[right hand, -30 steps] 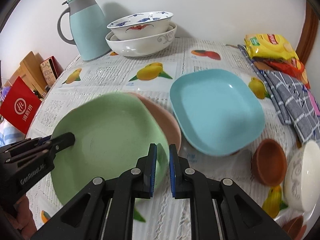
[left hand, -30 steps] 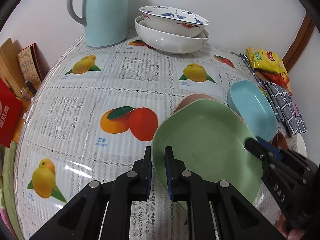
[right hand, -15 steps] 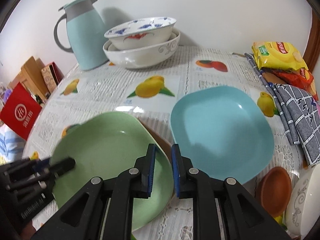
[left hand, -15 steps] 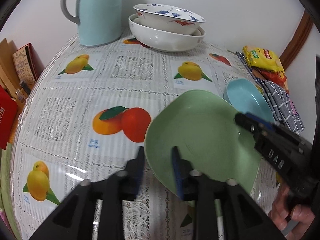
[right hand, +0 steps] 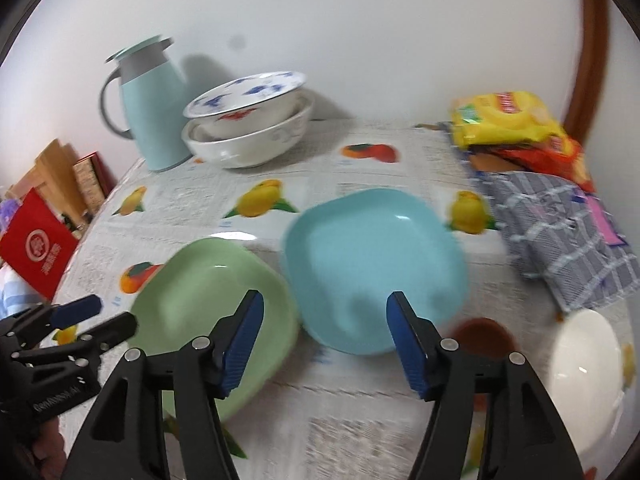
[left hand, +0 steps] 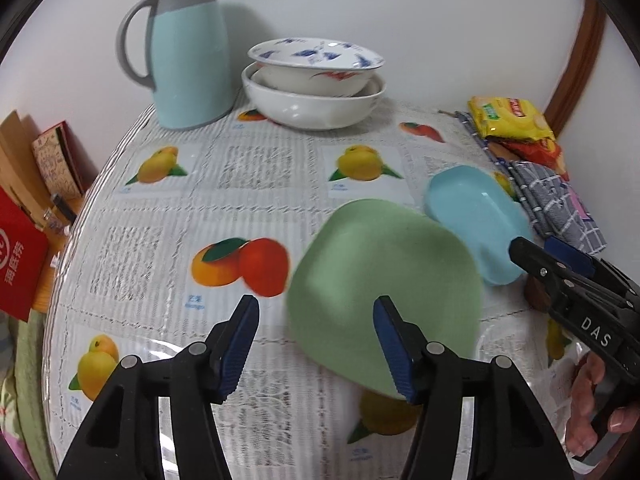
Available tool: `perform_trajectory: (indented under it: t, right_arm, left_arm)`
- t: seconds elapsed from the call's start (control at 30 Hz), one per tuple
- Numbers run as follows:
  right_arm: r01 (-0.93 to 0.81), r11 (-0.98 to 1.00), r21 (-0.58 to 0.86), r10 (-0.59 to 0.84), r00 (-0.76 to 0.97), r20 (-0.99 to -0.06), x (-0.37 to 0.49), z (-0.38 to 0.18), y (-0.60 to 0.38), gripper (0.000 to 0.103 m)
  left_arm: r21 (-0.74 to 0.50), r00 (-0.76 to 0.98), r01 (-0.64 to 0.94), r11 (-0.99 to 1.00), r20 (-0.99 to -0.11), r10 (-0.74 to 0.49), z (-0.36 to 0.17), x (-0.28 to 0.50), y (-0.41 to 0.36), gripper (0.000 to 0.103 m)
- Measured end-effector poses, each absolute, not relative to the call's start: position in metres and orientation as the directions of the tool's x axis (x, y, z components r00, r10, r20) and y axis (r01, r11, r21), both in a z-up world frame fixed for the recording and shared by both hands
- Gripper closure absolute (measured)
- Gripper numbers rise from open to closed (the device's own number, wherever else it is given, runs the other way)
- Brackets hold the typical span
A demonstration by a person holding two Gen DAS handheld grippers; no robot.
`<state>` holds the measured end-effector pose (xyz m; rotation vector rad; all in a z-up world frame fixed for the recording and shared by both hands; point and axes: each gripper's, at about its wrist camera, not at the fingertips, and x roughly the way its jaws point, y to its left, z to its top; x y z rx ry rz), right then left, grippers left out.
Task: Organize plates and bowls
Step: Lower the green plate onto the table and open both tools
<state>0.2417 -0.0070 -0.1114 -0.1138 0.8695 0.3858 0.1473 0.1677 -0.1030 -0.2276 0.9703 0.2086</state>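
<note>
A green square plate (left hand: 384, 280) lies flat on the fruit-print tablecloth, next to a light blue square plate (right hand: 372, 256). My left gripper (left hand: 316, 332) hangs just above the green plate's near left rim. Its jaws are opening, and the rim shows between the fingers untouched. My right gripper (right hand: 326, 336) hovers over the gap between the green plate (right hand: 208, 300) and the blue one, its jaws also opening with nothing gripped. Each gripper appears in the other's view: the right gripper (left hand: 534, 246) and the left gripper (right hand: 114, 314).
Two stacked white bowls (left hand: 312, 80) and a pale blue jug (left hand: 188, 60) stand at the back by the wall. A small brown bowl (right hand: 480, 332) and a white bowl (right hand: 584, 352) sit at the right front. Snack packets (right hand: 508, 120) and a checked cloth (right hand: 560, 232) lie at the right edge.
Both grippers were shut on the green plate's rim; both have opened, let it go and drawn back and up. The pink plate seen under it earlier is now covered.
</note>
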Motion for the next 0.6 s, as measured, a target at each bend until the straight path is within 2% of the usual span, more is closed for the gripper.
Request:
perform_trajectory:
  t: [0.13,0.33,0.4,0.47,0.6]
  right_arm:
    - [-0.300,0.952,0.062,0.238,0.597,-0.766,0.242,-0.104,-0.040,0.040]
    - [-0.282,0.954,0.099,0.250,0.572,-0.781,0.239,-0.095,-0.077,0.039]
    - [-0.273,0.960,0.064,0.220,0.592,-0.776,0.233,-0.093,-0.082,0.036]
    - [-0.268,0.962,0.045,0.203,0.598,-0.776,0.229,-0.091,-0.087,0.029]
    - [-0.270,0.962,0.050,0.209,0.602,-0.770,0.225,-0.085,-0.097,0.029]
  left_arm:
    - [-0.110,0.575,-0.256,0.960,-0.816,0.060,-0.090,0.151,0.154,0.046]
    - [-0.101,0.610,-0.211,0.972,-0.791,0.050,-0.071,0.158,0.126,0.046]
    - [-0.101,0.622,-0.201,0.974,-0.781,0.047,-0.067,0.159,0.118,0.046]
    - [-0.099,0.633,-0.192,0.976,-0.773,0.046,-0.063,0.161,0.110,0.046]
    - [-0.117,0.635,-0.163,0.980,-0.772,0.013,-0.060,0.166,0.099,0.046]
